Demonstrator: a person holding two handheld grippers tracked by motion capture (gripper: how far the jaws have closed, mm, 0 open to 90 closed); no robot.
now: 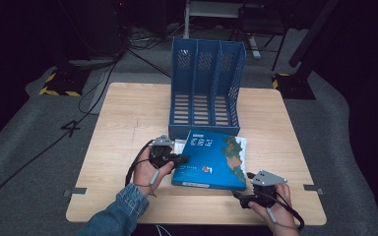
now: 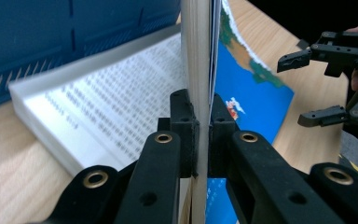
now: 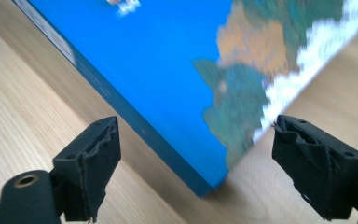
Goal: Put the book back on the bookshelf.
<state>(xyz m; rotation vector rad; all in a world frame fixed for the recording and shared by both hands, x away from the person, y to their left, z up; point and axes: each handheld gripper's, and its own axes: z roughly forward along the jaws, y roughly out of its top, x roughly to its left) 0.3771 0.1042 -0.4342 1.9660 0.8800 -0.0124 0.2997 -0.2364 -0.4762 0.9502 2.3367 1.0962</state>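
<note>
A blue book (image 1: 211, 157) with a map-like cover lies in front of the file rack, its near-right corner facing the right gripper. My left gripper (image 1: 182, 159) is at its left edge, shut on the front cover and a thin sheaf of pages. In the left gripper view these stand upright between the pads (image 2: 203, 100), with a printed page (image 2: 121, 107) bared beside them. My right gripper (image 1: 243, 186) is open near the table's front edge, and its jaws (image 3: 194, 125) stand wide on either side of the book's corner (image 3: 209, 182) without touching it.
A blue three-slot file rack (image 1: 206, 88) stands on the wooden table (image 1: 128, 113) right behind the book, its open side toward me. Bare wood lies to the left and right. Dark floor, cables and stands surround the table.
</note>
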